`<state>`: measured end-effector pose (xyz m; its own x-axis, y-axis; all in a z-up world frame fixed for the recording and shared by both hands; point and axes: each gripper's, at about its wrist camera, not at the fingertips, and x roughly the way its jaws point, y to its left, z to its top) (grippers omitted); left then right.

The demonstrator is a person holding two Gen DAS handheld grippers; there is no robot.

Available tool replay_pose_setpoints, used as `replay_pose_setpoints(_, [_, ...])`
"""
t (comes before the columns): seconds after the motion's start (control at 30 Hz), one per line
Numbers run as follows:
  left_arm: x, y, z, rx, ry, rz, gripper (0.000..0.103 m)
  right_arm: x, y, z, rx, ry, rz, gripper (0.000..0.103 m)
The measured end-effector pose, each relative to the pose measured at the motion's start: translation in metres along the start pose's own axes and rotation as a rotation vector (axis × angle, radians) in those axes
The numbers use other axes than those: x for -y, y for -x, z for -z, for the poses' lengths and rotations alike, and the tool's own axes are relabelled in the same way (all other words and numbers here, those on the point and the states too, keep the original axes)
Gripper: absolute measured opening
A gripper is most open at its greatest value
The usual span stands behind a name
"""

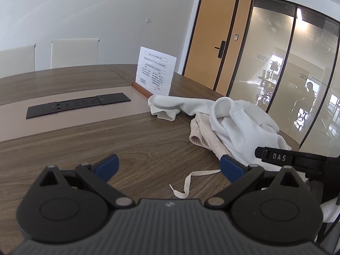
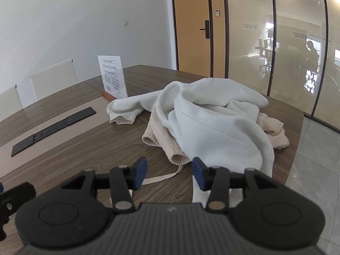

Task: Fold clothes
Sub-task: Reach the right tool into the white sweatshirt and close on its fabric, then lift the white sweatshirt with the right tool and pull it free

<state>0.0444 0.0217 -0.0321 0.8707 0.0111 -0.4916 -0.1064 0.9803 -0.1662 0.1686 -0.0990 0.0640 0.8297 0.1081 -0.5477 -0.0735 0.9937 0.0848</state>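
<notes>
A crumpled white hoodie (image 2: 212,123) lies heaped on the wooden table (image 2: 89,148), one sleeve (image 2: 125,108) stretched toward the left. Under it sits a beige garment (image 2: 163,142) with a ribbed cuff and a loose drawstring (image 2: 161,177). My right gripper (image 2: 169,173) hovers open just before the heap's near edge, the drawstring running between its blue pads with no contact. In the left wrist view the same hoodie (image 1: 244,125) and beige garment (image 1: 201,136) lie to the right. My left gripper (image 1: 167,166) is open over bare wood, the drawstring end (image 1: 187,184) below it.
A paper sign in a wooden stand (image 1: 155,72) stands behind the sleeve. A black socket panel (image 1: 76,105) is set into the table's centre strip. White chairs (image 1: 74,53) line the far side. The table's rounded edge (image 2: 295,148) drops to the tiled floor on the right.
</notes>
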Motion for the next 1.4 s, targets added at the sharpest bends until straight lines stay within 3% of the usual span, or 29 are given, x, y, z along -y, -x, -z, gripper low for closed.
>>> replay_pose_setpoints(0.17, [-0.004,-0.017,0.006,-0.037,0.006,-0.026,0.102,0.018,-0.033,-0.004,0.063,0.056,0.012,0.082])
replay_pose_setpoints(0.37, [-0.010,-0.037,0.024,-0.045,-0.027,-0.080,0.102,0.026,-0.081,0.005,0.138,0.217,0.078,0.083])
replay_pose_setpoints(0.77, [-0.037,-0.039,0.064,0.050,-0.063,-0.123,0.102,0.014,-0.147,-0.001,0.199,0.315,0.141,0.083])
replay_pose_setpoints(0.83, [-0.049,-0.039,0.072,0.060,-0.040,-0.130,0.102,0.009,-0.157,-0.002,0.177,0.317,0.157,0.077])
replay_pose_setpoints(0.93, [-0.062,-0.041,0.081,0.055,-0.010,-0.154,0.102,0.002,-0.173,-0.001,0.143,0.296,0.206,0.053])
replay_pose_setpoints(1.0, [-0.066,-0.040,0.083,0.063,-0.010,-0.190,0.101,-0.005,-0.180,-0.001,0.140,0.285,0.253,0.021])
replay_pose_setpoints(1.07, [-0.069,-0.039,0.080,0.062,0.012,-0.213,0.102,-0.017,-0.177,-0.003,0.186,0.278,0.284,0.010])
replay_pose_setpoints(1.17, [-0.078,-0.039,0.077,0.040,0.086,-0.220,0.102,-0.039,-0.162,-0.006,0.311,0.295,0.315,0.007])
replay_pose_setpoints(1.3, [-0.091,-0.042,0.076,0.019,0.175,-0.220,0.102,-0.081,-0.137,-0.019,0.413,0.327,0.232,0.005])
replay_pose_setpoints(1.4, [-0.095,-0.043,0.077,0.031,0.188,-0.250,0.102,-0.115,-0.113,-0.027,0.523,0.353,0.194,0.005])
